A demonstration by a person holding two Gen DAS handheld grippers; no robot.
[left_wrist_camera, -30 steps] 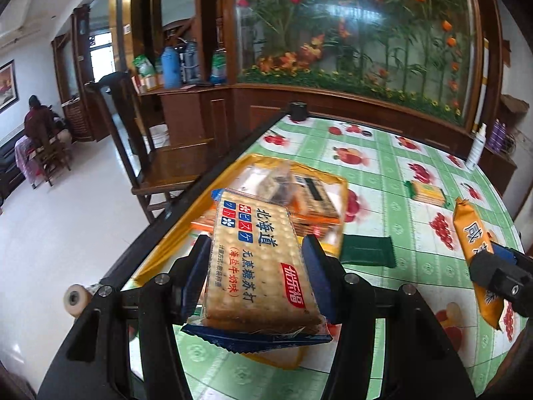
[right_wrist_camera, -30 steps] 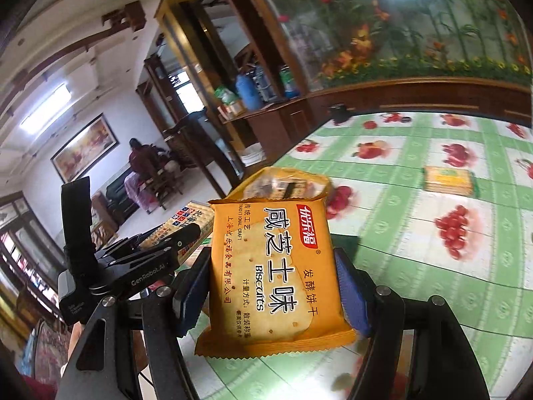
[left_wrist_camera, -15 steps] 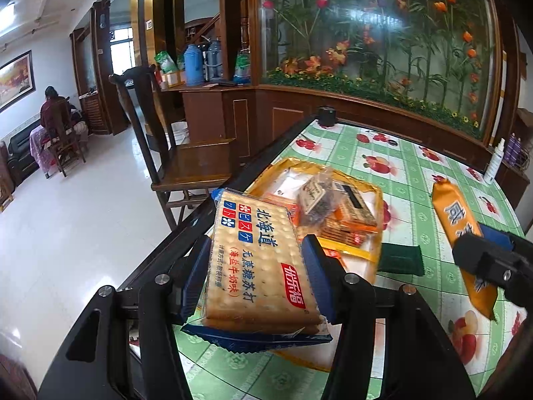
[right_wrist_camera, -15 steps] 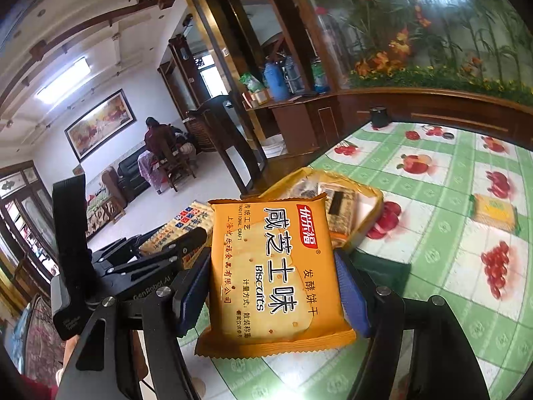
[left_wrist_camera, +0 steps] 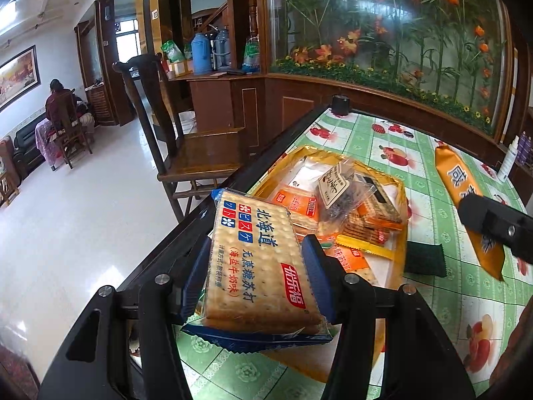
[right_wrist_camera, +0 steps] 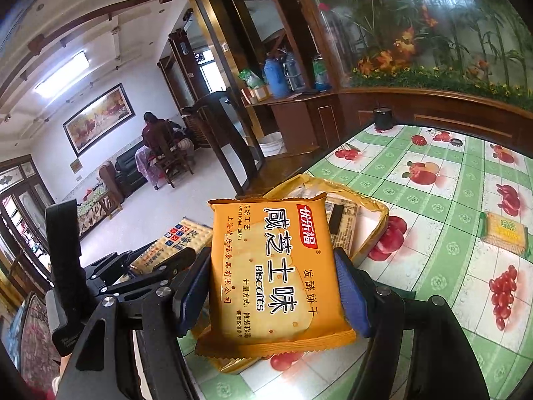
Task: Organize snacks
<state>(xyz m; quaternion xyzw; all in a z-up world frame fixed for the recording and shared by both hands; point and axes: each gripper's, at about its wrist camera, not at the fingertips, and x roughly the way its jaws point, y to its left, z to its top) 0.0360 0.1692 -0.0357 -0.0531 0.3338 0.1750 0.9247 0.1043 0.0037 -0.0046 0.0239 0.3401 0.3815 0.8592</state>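
Nearer the yellow tray (left_wrist_camera: 398,276) now, both packets (left_wrist_camera: 258,260).

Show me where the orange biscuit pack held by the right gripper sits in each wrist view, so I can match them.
Left wrist view: orange biscuit pack at the right edge, seen edge-on above the tablecloth, the right gripper's black finger crossing it.
Right wrist view: orange biscuit pack at centre bottom, facing the camera, clamped between the blue pads.
Shared landmark: the yellow tray of snacks by the table edge.
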